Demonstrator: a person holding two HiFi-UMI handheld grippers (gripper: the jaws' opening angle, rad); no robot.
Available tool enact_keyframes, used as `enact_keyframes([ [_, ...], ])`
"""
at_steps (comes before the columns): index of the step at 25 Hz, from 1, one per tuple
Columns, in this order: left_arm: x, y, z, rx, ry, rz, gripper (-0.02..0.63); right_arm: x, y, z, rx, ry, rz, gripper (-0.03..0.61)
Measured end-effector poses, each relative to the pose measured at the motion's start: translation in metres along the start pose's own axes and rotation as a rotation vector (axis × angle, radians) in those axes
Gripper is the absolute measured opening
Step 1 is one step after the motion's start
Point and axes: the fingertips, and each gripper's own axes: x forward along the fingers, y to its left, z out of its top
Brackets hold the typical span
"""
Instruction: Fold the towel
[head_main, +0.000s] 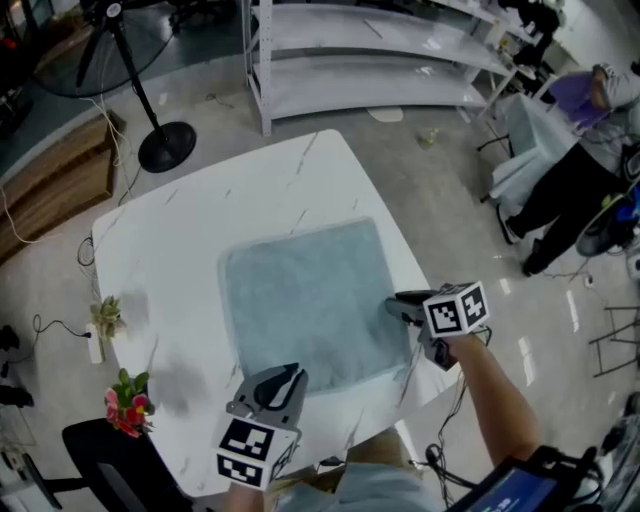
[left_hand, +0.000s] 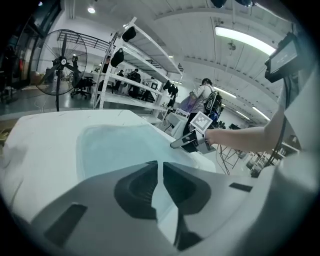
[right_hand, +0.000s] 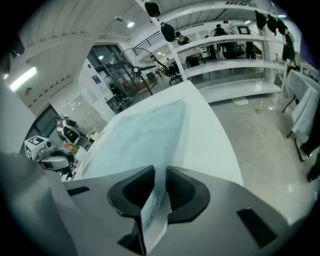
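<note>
Towel (head_main: 305, 300) lies spread flat on the white desk (head_main: 180, 240), its near edge close to the desk's near edge. From over the person's head, the left gripper (head_main: 283, 380) sits at the near left corner. The right gripper (head_main: 402, 303) is on the right edge, toward the near right corner. The right one seems to have very little cloth to bite, so I reckon a quick lift could pull it free and drop that side.

Looking along the left gripper, its jaws are drawn almost together with only a thin slit between them. Whether any cloth sits in that slit I cannot tell. If there is none, only one side will rise and the fold will go askew.

Looking along the right gripper, the jaws pinch the towel by a white printed label (right_hand: 152, 212) at its edge, and the rest of the cloth stretches away to the far side. A label is a poor handle: it may slip out or twist the corner, leaving a crooked fold. Dragging rather than lifting could also slide the whole towel off the desk's near right edge.
</note>
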Motion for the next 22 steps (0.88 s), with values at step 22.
enact_keyframes([
  [22,-0.091,0.032,0.01,-0.079,-0.163,0.07,0.038,0.001,0.208,0.107,-0.455,-0.035,0.009,0.038],
])
